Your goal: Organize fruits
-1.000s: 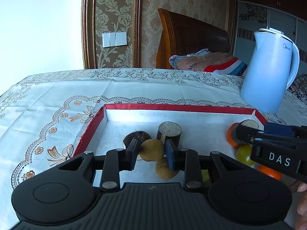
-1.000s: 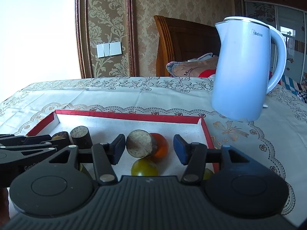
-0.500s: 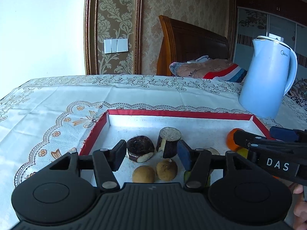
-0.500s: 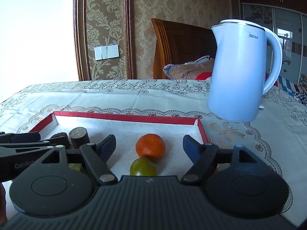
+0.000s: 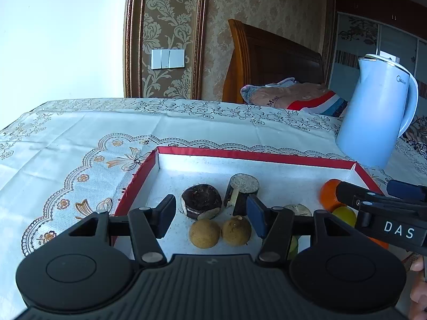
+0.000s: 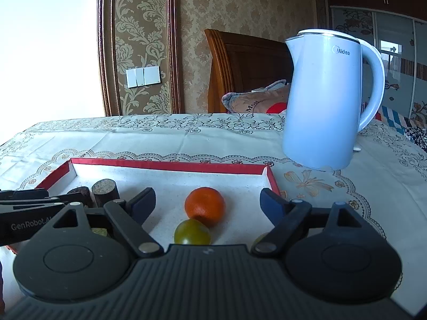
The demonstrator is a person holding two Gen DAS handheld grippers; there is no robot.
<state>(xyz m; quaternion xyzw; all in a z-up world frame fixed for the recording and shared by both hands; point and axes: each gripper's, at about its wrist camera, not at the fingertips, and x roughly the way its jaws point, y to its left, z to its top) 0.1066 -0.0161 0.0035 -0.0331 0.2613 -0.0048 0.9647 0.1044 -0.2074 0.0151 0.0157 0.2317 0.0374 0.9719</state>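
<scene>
Both grippers hang spread and empty over the red-rimmed tray (image 5: 256,155); the right gripper (image 6: 208,200) has just been widening. Retreat the left gripper (image 5: 210,212) straight back, sparing the two longans (image 5: 204,233) just below.

Damask wallpaper (image 6: 234,8) and a white switch plate (image 5: 167,58) are seen beyond the gripper; a wooden headboard (image 5: 269,61) is lit by daylight.
</scene>
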